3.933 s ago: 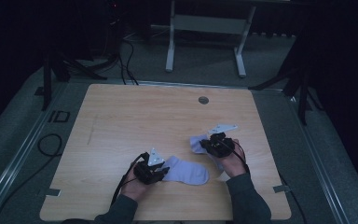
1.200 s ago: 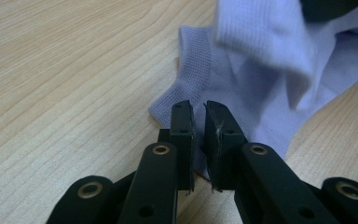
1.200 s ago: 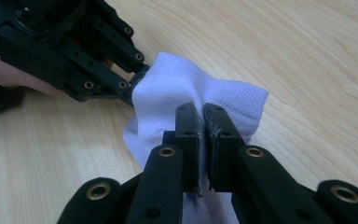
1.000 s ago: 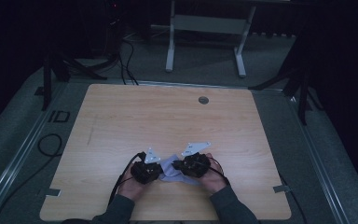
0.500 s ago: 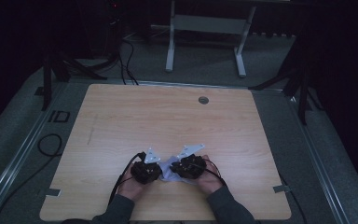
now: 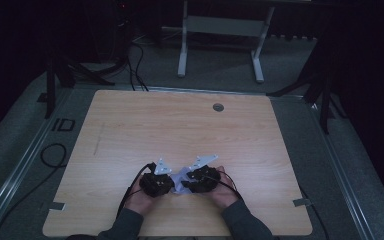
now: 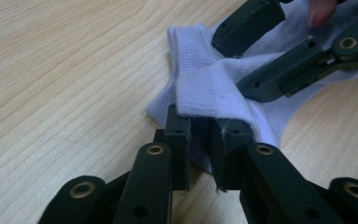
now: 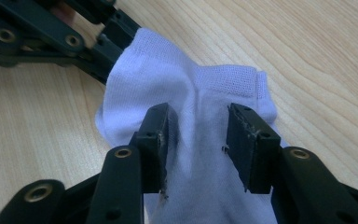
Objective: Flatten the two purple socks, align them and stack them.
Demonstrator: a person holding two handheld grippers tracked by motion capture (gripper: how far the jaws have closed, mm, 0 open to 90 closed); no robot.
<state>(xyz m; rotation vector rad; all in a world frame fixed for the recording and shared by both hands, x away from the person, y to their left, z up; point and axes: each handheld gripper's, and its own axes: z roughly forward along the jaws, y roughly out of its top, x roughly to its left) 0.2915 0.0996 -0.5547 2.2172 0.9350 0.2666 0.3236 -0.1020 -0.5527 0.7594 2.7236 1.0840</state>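
- The left gripper (image 6: 166, 183) sits low on the near half of the table (image 6: 130, 130), its jaws drawn close around the folded cuff edge of a white sock (image 7: 205, 88). They have just been easing apart, yet cloth sits between the pads and looks lightly pinched.
- If that pinch loosens further, I reckon the cuff could spring open and the fold come undone.
- The sock (image 6: 181, 179) lies bunched between the two grippers, near the table's front edge.
- The right gripper (image 6: 191, 182) hovers over the doubled sock with its jaws spread, one either side of the cloth; they have just been opening and no longer squeeze it.
- Its pads are frayed, so the knit may cling and lift with the gripper, dragging the layer off.
- Against the earliest frame, the sock then lay stretched out flat and the hands stood well apart; now they are nearly touching and the sock is folded up small.
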